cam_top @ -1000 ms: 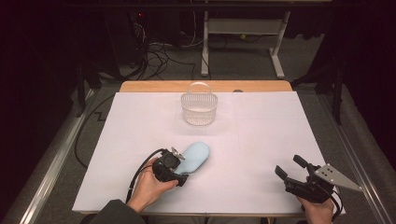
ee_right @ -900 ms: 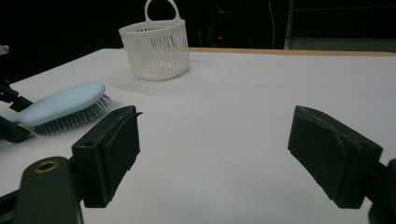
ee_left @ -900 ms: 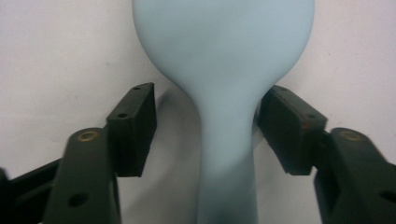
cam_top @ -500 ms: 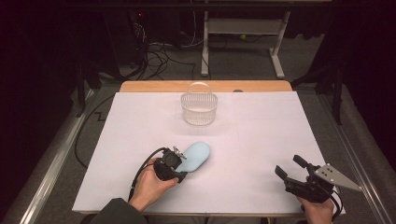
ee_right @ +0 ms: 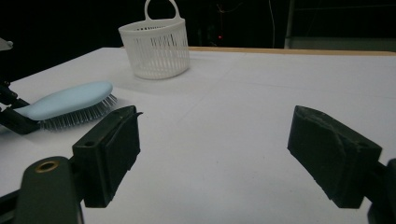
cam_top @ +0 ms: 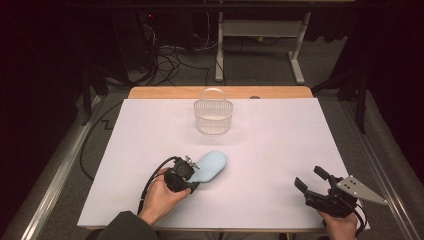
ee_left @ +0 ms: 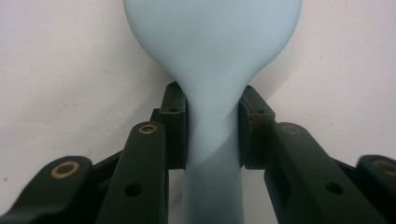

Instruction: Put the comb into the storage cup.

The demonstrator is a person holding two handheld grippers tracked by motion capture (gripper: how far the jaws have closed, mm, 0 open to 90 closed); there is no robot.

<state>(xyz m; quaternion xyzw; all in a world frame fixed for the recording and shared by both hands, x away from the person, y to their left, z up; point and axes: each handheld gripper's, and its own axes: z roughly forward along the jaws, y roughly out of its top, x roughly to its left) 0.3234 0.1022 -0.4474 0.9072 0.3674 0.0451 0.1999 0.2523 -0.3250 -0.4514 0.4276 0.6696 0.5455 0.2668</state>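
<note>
While the left gripper (ee_left: 212,135), its jaws just closing, clamps the hairbrush (cam_top: 210,166) neck, lift level toward the basket (cam_top: 213,116); the right gripper (cam_top: 314,181) gapes empty.

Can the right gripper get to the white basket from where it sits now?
Probably yes. The right gripper sits open at the near right, and the bare white table lies between it and the white basket. The hairbrush and left gripper lie off to the side.

Table sheet (cam_top: 280,150) lit bright & even from overhead, surroundings near black. Shadows soft, short. Left gripper view: hairbrush (ee_left: 212,70) close-up slightly soft (edges esp.). Right gripper view: near jaws blurred, bg sharper.
</note>
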